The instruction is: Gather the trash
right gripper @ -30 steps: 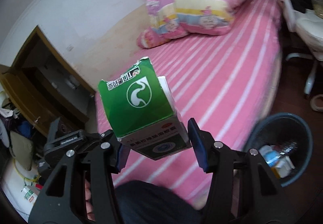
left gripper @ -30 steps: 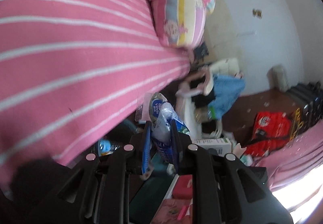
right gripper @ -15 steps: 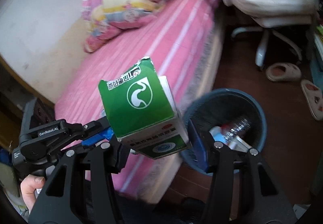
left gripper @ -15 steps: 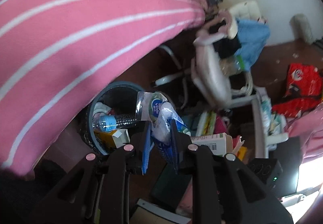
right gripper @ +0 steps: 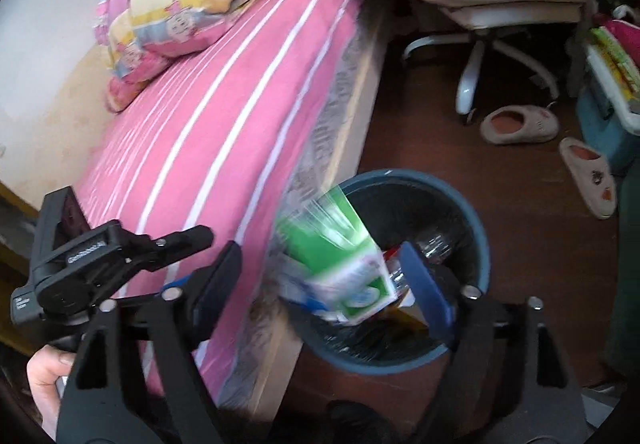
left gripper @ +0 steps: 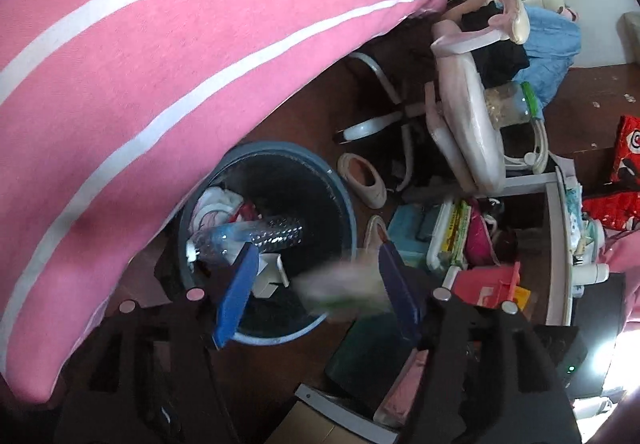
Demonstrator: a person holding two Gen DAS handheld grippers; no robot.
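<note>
Both tools are springing apart over the round blue waste bin (right gripper: 416,358): the right tool (right gripper: 320,280) is releasing the green-and-white carton (right gripper: 340,260), the left tool (left gripper: 316,284) a blurred wrapper (left gripper: 344,288). Floor clutter is still waiting.

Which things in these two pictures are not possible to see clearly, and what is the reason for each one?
- Left wrist view: the pale scrap between the open left claw fingers is motion-blurred; what it is cannot be told.
- Right wrist view: the green and white carton is blurred; its print is unreadable.
- Right wrist view: the blue round bin contents are mostly hidden by the carton and the right claw.
</note>
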